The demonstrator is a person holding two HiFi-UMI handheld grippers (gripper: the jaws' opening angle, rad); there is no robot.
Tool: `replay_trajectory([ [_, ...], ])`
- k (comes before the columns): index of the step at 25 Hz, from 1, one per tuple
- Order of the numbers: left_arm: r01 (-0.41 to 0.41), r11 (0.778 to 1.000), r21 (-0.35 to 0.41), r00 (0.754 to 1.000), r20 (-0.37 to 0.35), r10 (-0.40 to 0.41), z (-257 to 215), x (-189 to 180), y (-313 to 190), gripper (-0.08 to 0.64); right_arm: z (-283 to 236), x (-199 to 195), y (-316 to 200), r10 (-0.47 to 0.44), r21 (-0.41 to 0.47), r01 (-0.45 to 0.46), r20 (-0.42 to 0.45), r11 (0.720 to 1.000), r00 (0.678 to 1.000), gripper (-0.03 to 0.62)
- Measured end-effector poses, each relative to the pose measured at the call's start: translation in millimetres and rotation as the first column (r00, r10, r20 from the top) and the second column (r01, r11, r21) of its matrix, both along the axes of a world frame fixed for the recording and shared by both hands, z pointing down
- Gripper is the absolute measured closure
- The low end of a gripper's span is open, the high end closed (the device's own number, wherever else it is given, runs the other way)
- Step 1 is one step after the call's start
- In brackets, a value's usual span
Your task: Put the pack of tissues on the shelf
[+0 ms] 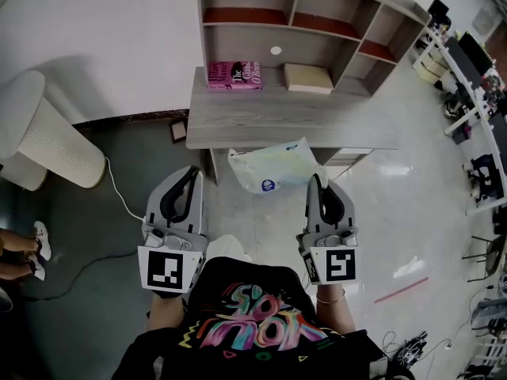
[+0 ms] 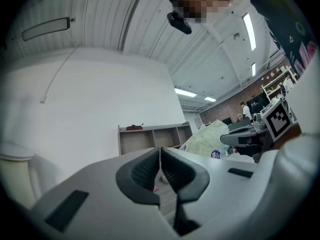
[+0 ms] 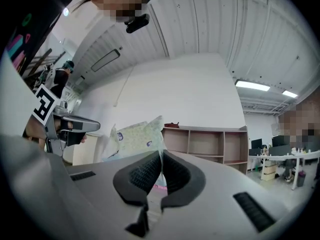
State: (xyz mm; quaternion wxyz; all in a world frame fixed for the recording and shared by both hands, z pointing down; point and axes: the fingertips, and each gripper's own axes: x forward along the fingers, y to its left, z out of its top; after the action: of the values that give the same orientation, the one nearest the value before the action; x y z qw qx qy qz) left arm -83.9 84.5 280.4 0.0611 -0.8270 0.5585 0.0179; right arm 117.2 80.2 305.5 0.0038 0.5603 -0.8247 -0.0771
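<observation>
The pack of tissues point(image 1: 273, 167), a pale soft plastic packet with a blue round label, hangs in the air in front of the grey desk. My right gripper point(image 1: 315, 179) is shut on the packet's right edge; in the right gripper view the film runs between the closed pads and the pack point(image 3: 135, 139) rises to the left. My left gripper point(image 1: 192, 172) is shut with nothing in it, a little left of the pack point(image 2: 202, 141). The wooden shelf point(image 1: 317, 22) with open compartments stands on the desk point(image 1: 238, 125) ahead, also seen as the shelf point(image 3: 210, 141).
A pink book point(image 1: 234, 75) and a beige box point(image 1: 307, 78) lie in the shelf's lowest row. A white ribbed appliance point(image 1: 47, 141) stands at the left with a cable on the floor. A person's feet point(image 1: 36, 248) are at the left edge. Work desks point(image 1: 467, 77) line the right.
</observation>
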Motion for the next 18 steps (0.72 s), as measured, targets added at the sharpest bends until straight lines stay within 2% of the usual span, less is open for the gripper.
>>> replay_trajectory([
  [5, 0.018, 1.000, -0.003, 1.000, 0.015, -0.018, 1, 10, 7, 0.531, 5, 18, 4, 0.018, -0.038, -0.017, 0.033, 0.999, 0.999, 0.574],
  [10, 0.035, 0.999, -0.006, 0.999, 0.023, -0.035, 3, 11, -8, 0.530, 2, 22, -13, 0.007, -0.003, -0.006, 0.066, 1.000, 0.998, 0.574],
  [12, 0.033, 0.999, -0.005, 0.999, 0.024, -0.033, 5, 6, -38, 0.531, 8, 19, -41, 0.005, -0.005, -0.005, 0.053, 1.000, 0.999, 0.574],
  [16, -0.001, 1.000, 0.017, 0.999, 0.051, 0.000, 12, -9, -135, 0.530, 26, 6, -132, 0.021, -0.048, -0.020, 0.021, 0.999, 1.000, 0.574],
  [18, 0.012, 1.000, 0.007, 1.000, 0.017, -0.012, 12, -8, -136, 0.531, 28, 8, -132, 0.017, -0.043, -0.017, 0.012, 0.999, 1.000, 0.574],
])
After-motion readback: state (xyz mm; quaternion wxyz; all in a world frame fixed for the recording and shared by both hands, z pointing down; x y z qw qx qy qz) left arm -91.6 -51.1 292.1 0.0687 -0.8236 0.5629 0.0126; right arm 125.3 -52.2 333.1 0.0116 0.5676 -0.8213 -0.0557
